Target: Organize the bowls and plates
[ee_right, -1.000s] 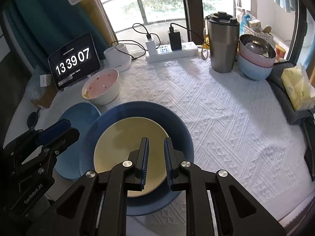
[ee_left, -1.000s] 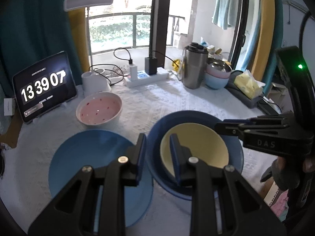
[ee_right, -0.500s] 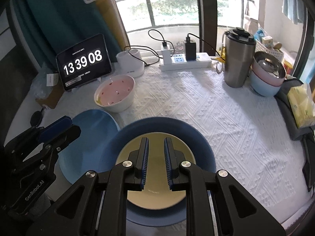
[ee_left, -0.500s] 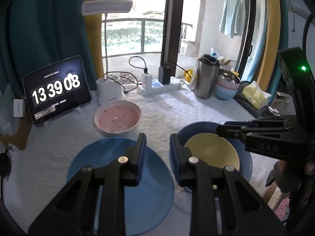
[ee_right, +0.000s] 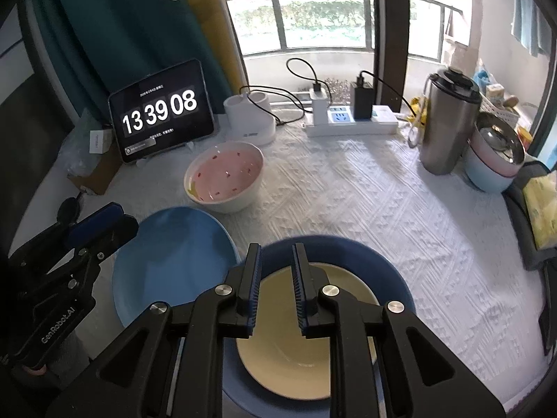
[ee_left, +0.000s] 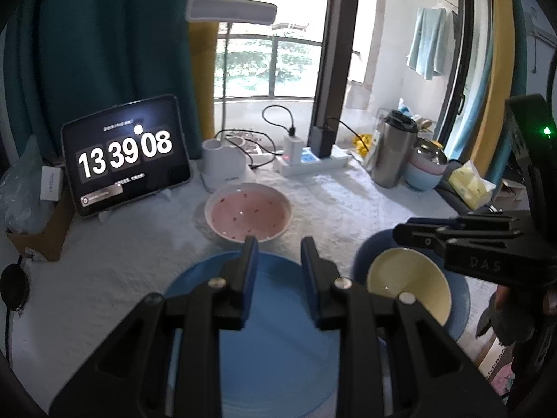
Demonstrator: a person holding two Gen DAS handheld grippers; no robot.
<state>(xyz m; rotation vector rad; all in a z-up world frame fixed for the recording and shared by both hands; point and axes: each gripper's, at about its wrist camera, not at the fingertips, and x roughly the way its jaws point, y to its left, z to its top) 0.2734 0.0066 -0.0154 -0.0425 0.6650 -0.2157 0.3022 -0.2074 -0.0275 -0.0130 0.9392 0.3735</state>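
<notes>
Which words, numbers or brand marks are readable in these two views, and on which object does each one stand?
"13 39 08": on the tablet screen, large white digits.
"GenRobot.AI": on the left gripper body, seen from the right wrist.
"DAS": on the right gripper body, faint, seen from the left wrist.
Small lines above and below the tablet's digits: too small to read.
Print on the white box beside the tablet: too blurred to read.

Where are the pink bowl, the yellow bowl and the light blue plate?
pink bowl (ee_right: 226,172), right wrist view, inner bottom.
yellow bowl (ee_right: 285,348), right wrist view, inner bottom.
light blue plate (ee_right: 174,261), right wrist view, flat centre.
</notes>
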